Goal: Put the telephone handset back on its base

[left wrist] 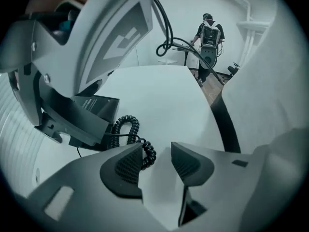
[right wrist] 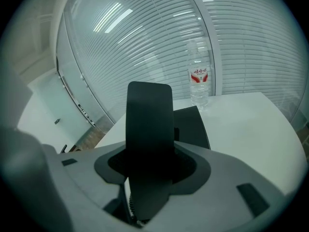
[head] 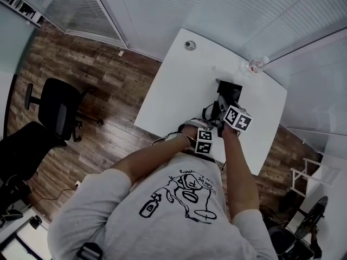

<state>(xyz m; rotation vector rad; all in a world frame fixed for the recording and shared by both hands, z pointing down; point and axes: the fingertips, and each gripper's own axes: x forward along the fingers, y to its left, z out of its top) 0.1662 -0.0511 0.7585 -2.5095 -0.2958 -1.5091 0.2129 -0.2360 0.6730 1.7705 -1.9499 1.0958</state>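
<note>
The black telephone handset (right wrist: 148,129) stands upright between the jaws of my right gripper (right wrist: 152,166), which is shut on it. Just behind the handset, the black telephone base (right wrist: 192,122) sits on the white table. In the head view both grippers hover over the table's near side, just in front of the base (head: 230,88). My left gripper (left wrist: 157,161) is open and holds nothing. The coiled black cord (left wrist: 137,137) lies on the table beside its left pad and runs to the black phone parts (left wrist: 94,111) at the left.
A clear water bottle (right wrist: 199,79) stands on the table (head: 179,91) behind the base, near the blinds. A black office chair (head: 57,107) stands on the wooden floor at the left. A person (left wrist: 210,37) stands far beyond the table.
</note>
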